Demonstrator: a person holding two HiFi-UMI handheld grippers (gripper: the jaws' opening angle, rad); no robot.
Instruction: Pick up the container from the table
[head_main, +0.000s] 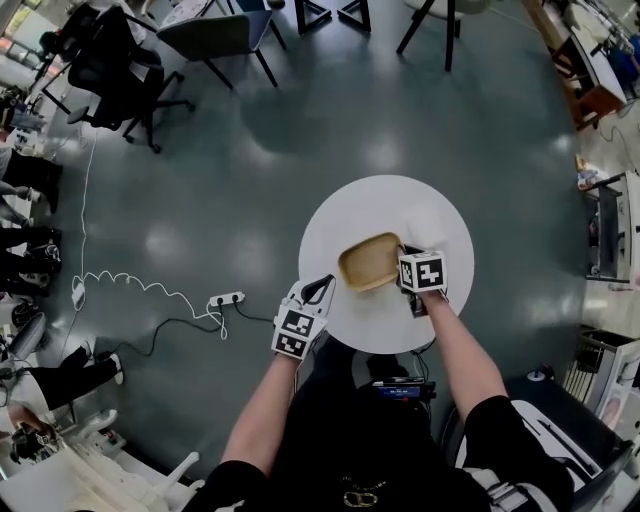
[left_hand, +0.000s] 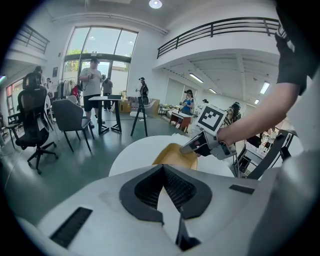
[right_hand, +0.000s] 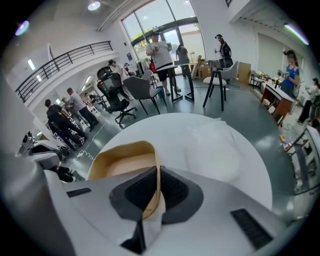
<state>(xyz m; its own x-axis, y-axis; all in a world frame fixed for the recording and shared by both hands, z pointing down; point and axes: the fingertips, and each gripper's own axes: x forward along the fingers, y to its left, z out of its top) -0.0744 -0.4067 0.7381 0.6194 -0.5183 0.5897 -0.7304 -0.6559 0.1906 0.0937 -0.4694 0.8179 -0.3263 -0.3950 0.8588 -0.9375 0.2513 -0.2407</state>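
A shallow tan container (head_main: 368, 260) rests near the middle of the round white table (head_main: 345, 215). My right gripper (head_main: 403, 264), with its marker cube on top, is shut on the container's right rim. In the right gripper view the thin tan wall (right_hand: 158, 186) runs between the dark pads of the right gripper (right_hand: 156, 187), and the rest of the container (right_hand: 122, 162) spreads to the left. My left gripper (head_main: 321, 289) hovers at the table's front-left edge, shut and holding nothing. The left gripper view looks over the left gripper (left_hand: 162, 172) toward the container (left_hand: 172, 156) and the right gripper (left_hand: 196, 145).
A pale translucent sheet (right_hand: 215, 145) lies on the table to the right of the container. On the floor to the left are a power strip (head_main: 228, 298) and white cable. Office chairs (head_main: 120, 70) and stool legs (head_main: 430, 25) stand farther off, and people stand at the left.
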